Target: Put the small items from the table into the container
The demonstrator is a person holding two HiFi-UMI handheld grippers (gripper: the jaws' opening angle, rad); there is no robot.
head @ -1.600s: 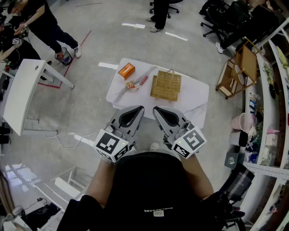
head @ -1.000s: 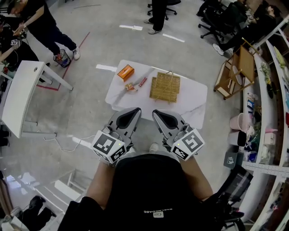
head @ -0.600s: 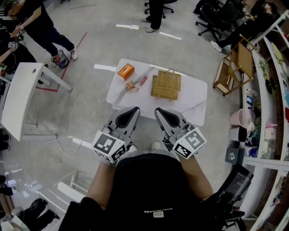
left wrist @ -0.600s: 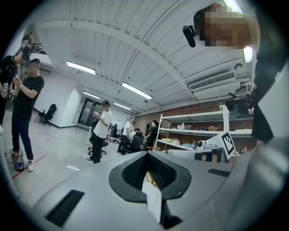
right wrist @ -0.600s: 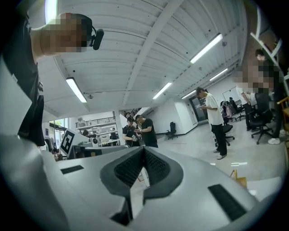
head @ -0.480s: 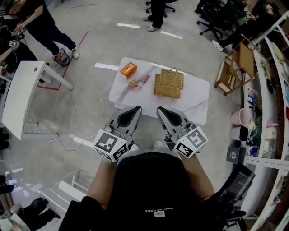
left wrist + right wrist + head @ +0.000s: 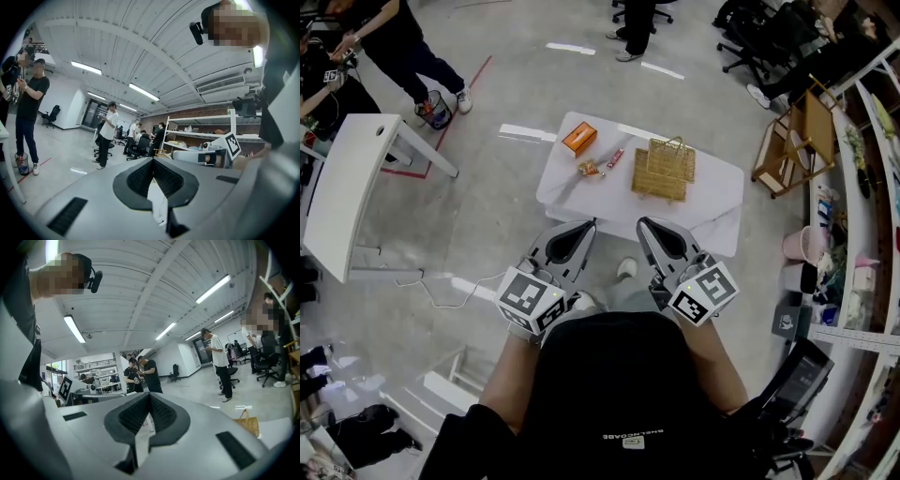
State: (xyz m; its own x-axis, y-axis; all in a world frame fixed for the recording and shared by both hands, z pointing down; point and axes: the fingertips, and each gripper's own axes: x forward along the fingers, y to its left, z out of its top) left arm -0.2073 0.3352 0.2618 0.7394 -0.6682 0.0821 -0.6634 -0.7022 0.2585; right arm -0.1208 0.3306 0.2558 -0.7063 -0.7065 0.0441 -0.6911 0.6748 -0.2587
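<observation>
A low white table (image 7: pixel 712 202) stands on the floor ahead of me. On it lie an orange box (image 7: pixel 579 139), a small wrapped item (image 7: pixel 588 169), a red and white tube (image 7: pixel 615 157) and a woven basket (image 7: pixel 663 170) with a handle. My left gripper (image 7: pixel 585 226) and right gripper (image 7: pixel 646 226) are held side by side near my body, short of the table's near edge. Both are shut with nothing between the jaws. The right gripper view shows the basket (image 7: pixel 248 423) low at the right.
A white desk (image 7: pixel 347 187) stands at the left, with people behind it. A wooden cart (image 7: pixel 797 141) and long shelves (image 7: pixel 862 234) line the right side. A cable (image 7: pixel 441 286) lies on the floor at the left. More people and office chairs are beyond the table.
The table and its items have slid to the right and slightly up in the head view. Both grippers stayed shut, side by side; the right one drifted a little right.
</observation>
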